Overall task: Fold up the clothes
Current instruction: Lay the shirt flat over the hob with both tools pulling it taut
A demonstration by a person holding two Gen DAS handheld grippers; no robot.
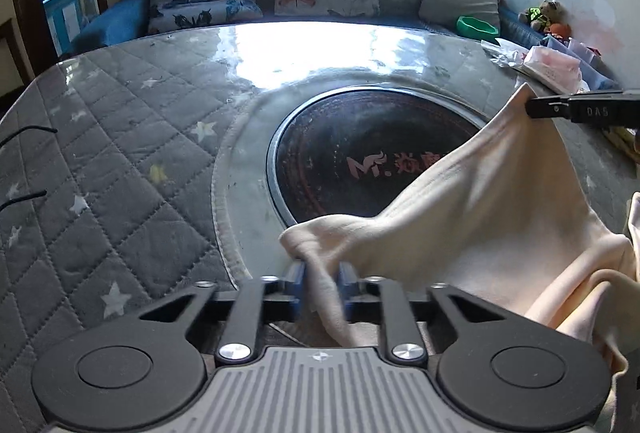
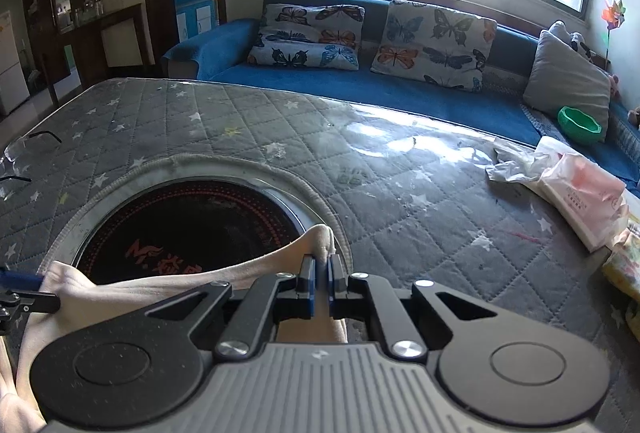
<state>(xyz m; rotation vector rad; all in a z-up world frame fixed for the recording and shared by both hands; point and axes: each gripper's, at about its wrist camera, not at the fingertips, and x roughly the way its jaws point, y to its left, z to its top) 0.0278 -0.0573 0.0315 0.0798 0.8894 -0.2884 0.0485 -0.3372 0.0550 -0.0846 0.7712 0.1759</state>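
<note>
A cream garment (image 1: 480,201) hangs stretched between my two grippers above the table. My left gripper (image 1: 320,273) is shut on one corner of it, the cloth bunched between the blue pads. My right gripper (image 1: 532,109) shows at the right of the left wrist view, pinching the other corner. In the right wrist view my right gripper (image 2: 320,265) is shut on the garment (image 2: 168,281), whose edge runs left to my left gripper (image 2: 40,283). The lower part of the garment drops out of sight below both views.
The table has a grey quilted star cover (image 1: 120,153) under clear plastic, with a round black cooktop (image 1: 360,161) in its middle. Tissue packs (image 2: 580,193) and crumpled plastic lie at the right edge. Glasses (image 2: 24,153) lie at the left. A blue sofa (image 2: 360,81) stands behind.
</note>
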